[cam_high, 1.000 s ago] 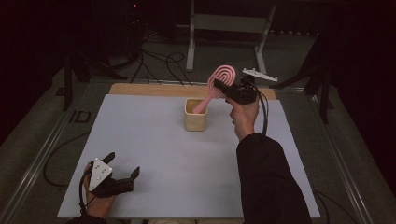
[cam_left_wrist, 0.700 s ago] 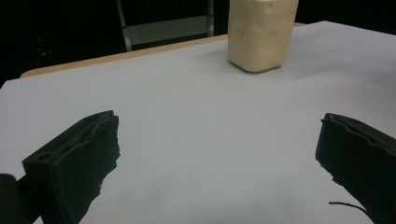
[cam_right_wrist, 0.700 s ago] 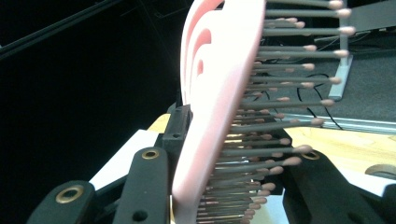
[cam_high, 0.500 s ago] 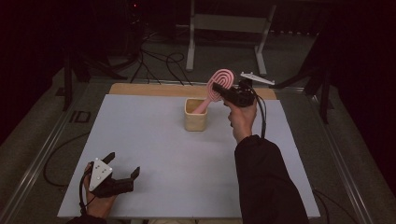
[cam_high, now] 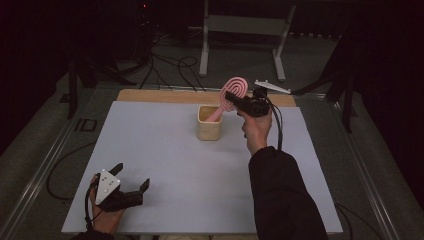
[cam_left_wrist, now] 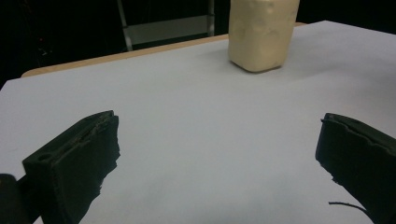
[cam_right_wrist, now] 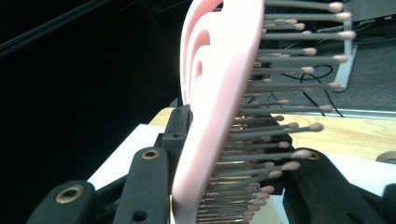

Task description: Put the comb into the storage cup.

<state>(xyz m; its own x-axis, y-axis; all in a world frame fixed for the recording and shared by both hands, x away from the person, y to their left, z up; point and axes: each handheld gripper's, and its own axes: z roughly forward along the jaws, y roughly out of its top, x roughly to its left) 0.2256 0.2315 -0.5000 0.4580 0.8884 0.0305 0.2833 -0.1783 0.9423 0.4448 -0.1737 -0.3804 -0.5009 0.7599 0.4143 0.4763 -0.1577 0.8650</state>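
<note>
A pink hairbrush (cam_high: 234, 89) slants up out of a beige cup (cam_high: 209, 122) at the far middle of the white table, its handle end down inside the cup. My right gripper (cam_high: 231, 98) is shut on the brush's head, held above and just right of the cup. In the right gripper view the jaws clamp the pink head (cam_right_wrist: 219, 107) from both sides, bristles pointing right. My left gripper (cam_high: 132, 176) rests at the table's near left, open with nothing between its jaws (cam_left_wrist: 219, 140). The cup (cam_left_wrist: 261, 32) stands well beyond it.
The white sheet (cam_high: 165, 165) covers the table, with a wooden strip (cam_high: 150, 95) along its far edge. Cables and a metal stand's legs (cam_high: 240, 45) lie on the floor behind the table. A dark sleeve (cam_high: 280, 200) reaches over the near right of the table.
My right gripper has eased slightly left and down with the brush, bringing the handle lower into the cup. The left gripper has not moved.
</note>
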